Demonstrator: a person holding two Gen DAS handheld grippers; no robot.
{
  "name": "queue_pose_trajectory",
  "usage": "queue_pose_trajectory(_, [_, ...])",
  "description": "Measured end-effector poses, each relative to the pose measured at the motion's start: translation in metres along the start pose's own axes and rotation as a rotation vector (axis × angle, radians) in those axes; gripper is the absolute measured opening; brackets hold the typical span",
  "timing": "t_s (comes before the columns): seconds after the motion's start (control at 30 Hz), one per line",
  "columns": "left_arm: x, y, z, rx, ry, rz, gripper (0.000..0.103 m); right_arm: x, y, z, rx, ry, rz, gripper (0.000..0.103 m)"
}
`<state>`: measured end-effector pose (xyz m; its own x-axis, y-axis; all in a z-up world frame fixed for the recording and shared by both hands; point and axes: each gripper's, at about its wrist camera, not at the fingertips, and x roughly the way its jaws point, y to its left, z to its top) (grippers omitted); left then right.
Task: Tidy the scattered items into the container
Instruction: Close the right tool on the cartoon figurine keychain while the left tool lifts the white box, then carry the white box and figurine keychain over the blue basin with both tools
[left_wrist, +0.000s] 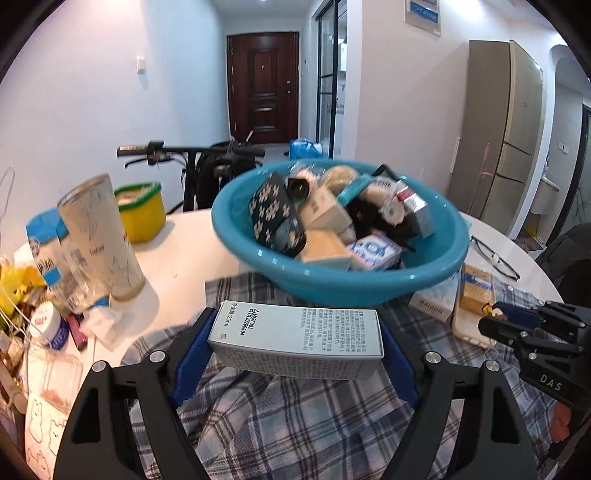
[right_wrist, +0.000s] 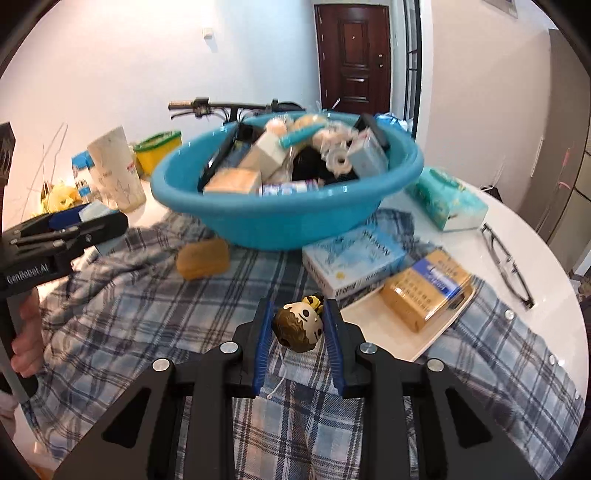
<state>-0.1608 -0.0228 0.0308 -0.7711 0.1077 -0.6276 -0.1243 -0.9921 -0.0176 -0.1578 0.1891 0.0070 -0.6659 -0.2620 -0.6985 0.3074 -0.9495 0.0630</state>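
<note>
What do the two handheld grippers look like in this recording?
Both are matte black with angular cut-out linkages, silver round bolts and ribbed blue finger pads. The left gripper shows white "GenRobot.AI" lettering on its body and a grey handle; the right gripper carries white "DAS" lettering. No cables or sleeves visible.

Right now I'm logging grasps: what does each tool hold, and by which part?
Left tool: the grey carton, clamped at its two short ends. Right tool: the small figurine, gripped by the sides of its head.
</note>
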Motion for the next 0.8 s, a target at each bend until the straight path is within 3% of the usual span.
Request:
queue_pose_trajectory(0.4, [-0.041,-0.029,0.051,-0.01,-0.149,-0.054,0.084,-0.062,0.01,0.06,-0.03,-0.198,-0.044,0.027])
queue_pose_trajectory(0.63, [-0.065,-0.031,0.084,-0.024,-0.253,-0.047,0.084,-0.087,0.011,0.096,-0.007,-0.307,-0.036,0.027])
queue_pose_trajectory(0.8, [-0.091,-0.032,0.114,-0.027,-0.379,-0.015,0.084,-0.111,0.013,0.127,0.011,-0.417,-0.037,0.027])
